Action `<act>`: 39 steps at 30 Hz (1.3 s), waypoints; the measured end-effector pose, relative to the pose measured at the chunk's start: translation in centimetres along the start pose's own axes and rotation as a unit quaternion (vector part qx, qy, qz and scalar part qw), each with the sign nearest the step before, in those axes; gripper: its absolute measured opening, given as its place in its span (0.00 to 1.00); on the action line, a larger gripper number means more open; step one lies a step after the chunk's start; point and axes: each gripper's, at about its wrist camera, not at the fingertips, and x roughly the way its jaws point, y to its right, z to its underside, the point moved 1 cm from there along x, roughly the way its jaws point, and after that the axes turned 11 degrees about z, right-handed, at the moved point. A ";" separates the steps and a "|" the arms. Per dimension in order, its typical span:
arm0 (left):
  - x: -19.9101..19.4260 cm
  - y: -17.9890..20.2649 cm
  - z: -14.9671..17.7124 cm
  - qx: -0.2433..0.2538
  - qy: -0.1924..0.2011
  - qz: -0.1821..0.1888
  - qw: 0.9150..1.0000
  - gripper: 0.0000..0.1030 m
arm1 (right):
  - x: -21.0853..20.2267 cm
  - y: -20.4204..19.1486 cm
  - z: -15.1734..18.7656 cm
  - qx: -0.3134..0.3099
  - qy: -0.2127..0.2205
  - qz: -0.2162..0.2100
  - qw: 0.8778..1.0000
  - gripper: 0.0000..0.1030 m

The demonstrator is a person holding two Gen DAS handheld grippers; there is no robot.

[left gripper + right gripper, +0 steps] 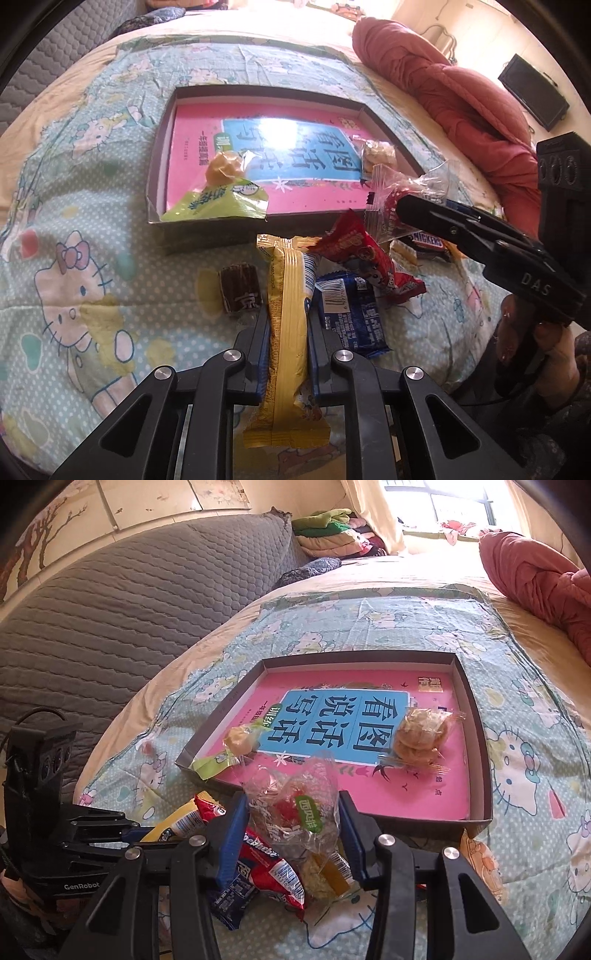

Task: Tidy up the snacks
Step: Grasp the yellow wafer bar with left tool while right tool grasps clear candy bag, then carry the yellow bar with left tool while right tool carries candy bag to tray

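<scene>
L gripper (288, 332) is clamped on a yellow bar (286, 332), pads pressing both long sides; the bar runs lengthwise between the fingers, its far end sticking out past the tips toward the tray (162, 147), near end hanging back under the gripper body. R gripper (291, 830) is closed on a clear packet (295, 812) w/ red bits and a green label; the packet bulges up betw. the blue pads, top end poking toward the tray's near wall.

Loose pile on the bedspread (74, 221), just short of the tray: red pack (365, 258), blue pack (351, 306) touching the yellow bar's right side, Snickers (424, 243) under the R gripper's fingers (as seen from the left cam), and a small brown candy (240, 291) just left of the bar, apart from it.

In the tray, on a pink book (424, 794): a green-wrapped snack (218, 199) at the near left corner, wrapper overlapping the rim, and a clear bag of biscuits (421, 738) toward the right side. A red quilt (461, 92) lies bunched beyond the tray, well apart.
</scene>
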 end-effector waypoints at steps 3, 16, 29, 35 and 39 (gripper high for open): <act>-1.4 0.0 0.1 -0.002 0.015 -0.002 1.000 0.16 | -0.3 0.2 -0.2 0.004 0.005 -0.004 1.000 0.47; -3.6 1.6 -1.5 -0.001 0.073 -0.005 0.997 0.16 | -1.6 1.6 -1.0 0.030 0.032 -0.015 0.999 0.47; -3.4 1.6 -4.6 0.004 0.113 -0.015 0.994 0.16 | -2.8 3.4 -2.1 0.059 0.055 -0.008 0.997 0.47; -2.9 1.8 -6.1 0.021 0.131 -0.021 0.991 0.16 | -2.8 4.6 -2.4 0.075 0.063 0.006 0.995 0.47; -2.4 2.0 -6.8 0.038 0.139 -0.026 0.989 0.16 | -2.7 5.3 -2.6 0.084 0.066 0.017 0.994 0.47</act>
